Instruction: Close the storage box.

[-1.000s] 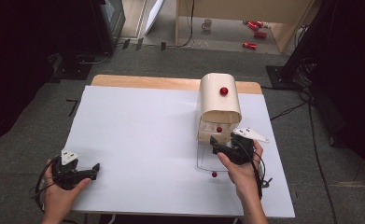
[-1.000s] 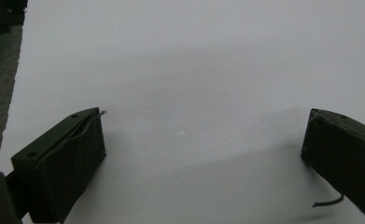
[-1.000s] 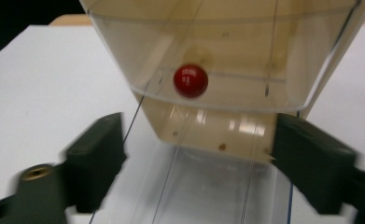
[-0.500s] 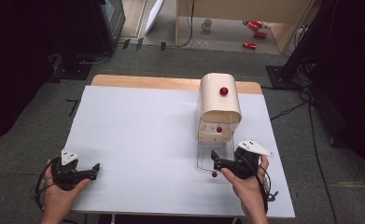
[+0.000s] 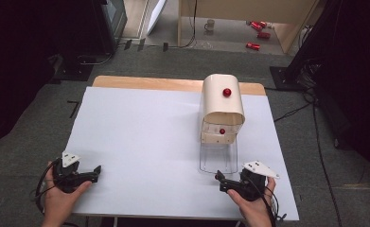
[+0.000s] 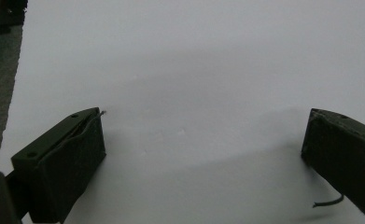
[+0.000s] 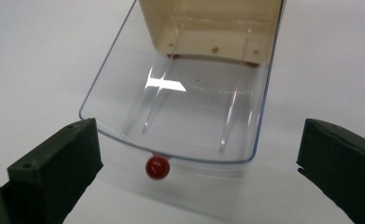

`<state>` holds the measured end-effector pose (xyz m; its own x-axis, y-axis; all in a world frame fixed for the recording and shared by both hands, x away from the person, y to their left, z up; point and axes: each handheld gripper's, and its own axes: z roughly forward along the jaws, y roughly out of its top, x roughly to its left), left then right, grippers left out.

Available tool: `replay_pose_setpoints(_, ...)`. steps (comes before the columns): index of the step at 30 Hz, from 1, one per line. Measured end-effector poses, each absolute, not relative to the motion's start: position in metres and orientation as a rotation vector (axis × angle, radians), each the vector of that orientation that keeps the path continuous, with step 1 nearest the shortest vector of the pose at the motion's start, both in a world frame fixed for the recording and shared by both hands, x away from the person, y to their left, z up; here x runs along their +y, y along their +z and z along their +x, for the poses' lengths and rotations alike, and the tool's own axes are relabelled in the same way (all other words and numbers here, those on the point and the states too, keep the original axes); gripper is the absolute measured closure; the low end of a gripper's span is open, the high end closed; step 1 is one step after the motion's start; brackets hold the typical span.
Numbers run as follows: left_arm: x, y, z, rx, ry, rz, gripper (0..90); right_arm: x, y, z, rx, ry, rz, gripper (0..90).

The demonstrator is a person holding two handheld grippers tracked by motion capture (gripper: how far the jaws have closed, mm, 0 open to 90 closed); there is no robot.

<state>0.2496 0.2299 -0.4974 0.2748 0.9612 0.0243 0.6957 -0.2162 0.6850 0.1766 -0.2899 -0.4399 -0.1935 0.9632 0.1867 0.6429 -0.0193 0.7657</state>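
Lengthwise, clear drawer juts knob-first toward right gripper; both grippers' jaws apart

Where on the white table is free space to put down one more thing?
The widest bare patch of the white table lies between the left tongs and the cream drawer box. A narrow strip runs right of the box. It is crowded in front, where the clear drawer stands pulled out towards the right tongs.

The cream cabinet is running off the right gripper view's 12 o'clock edge. Both forearms are leaving the high view at 6 o'clock.
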Motion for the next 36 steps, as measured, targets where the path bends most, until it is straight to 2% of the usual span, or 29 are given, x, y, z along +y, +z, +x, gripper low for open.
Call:
replay_pose_setpoints(14,0.230,-0.497,0.250,1.486,0.616,1.990,0.0,-0.286,-0.460,0.158,1.852,1.004,1.701,0.0)
replay_pose_setpoints(22,0.230,-0.497,0.250,1.485,0.617,1.989,0.0,-0.276,-0.473,0.161,1.908,0.980,1.718,0.9)
replay_pose_setpoints(25,0.230,-0.497,0.250,1.485,0.616,1.989,0.0,-0.272,-0.478,0.163,1.927,0.973,1.732,5.9)
replay_pose_setpoints(29,0.230,-0.497,0.250,1.485,0.616,1.990,0.0,-0.269,-0.483,0.164,1.947,0.955,1.727,18.0)
replay_pose_setpoints(31,0.230,-0.497,0.250,1.485,0.616,1.990,0.0,-0.267,-0.485,0.163,1.943,0.958,1.714,29.9)
replay_pose_setpoints(36,0.230,-0.497,0.250,1.486,0.616,1.989,0.0,-0.269,-0.488,0.164,1.909,0.999,1.729,50.0)
